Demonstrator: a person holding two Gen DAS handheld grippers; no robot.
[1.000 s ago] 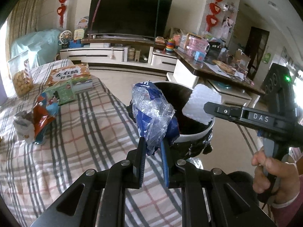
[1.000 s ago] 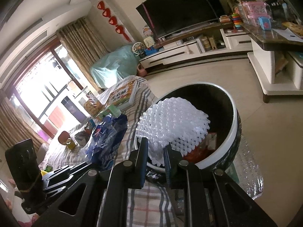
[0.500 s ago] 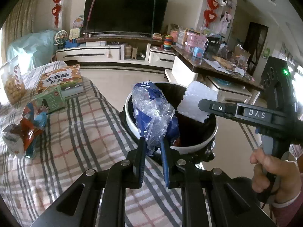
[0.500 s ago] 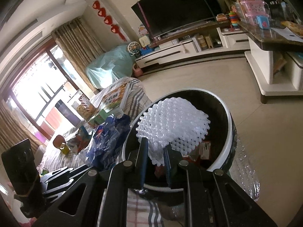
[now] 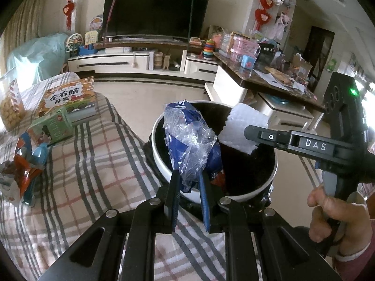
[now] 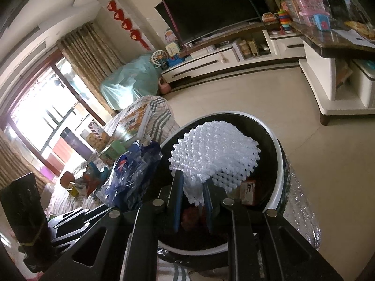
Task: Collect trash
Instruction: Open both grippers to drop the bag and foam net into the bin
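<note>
Nearby, snack packs [image 5: 25, 171] on checked cloth [image 5: 93, 164], left fingers [image 5: 174, 187] grasping blue wrapper [image 5: 189, 145], right fingers [image 6: 177, 194] clenched on foam net [image 6: 215, 154].

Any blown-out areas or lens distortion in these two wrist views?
Right wrist: the window is blown out to white, and glare washes the box on the checked cloth. Left wrist: evenly lit and sharp. Both: strong fisheye bending, dark corner vignette.

Plaid-covered table [image 5: 98, 164], game box [image 5: 68, 98], green carton [image 5: 52, 125], snack wrappers [image 5: 25, 171], perhaps a biscuit bag [image 5: 10, 107]
</note>
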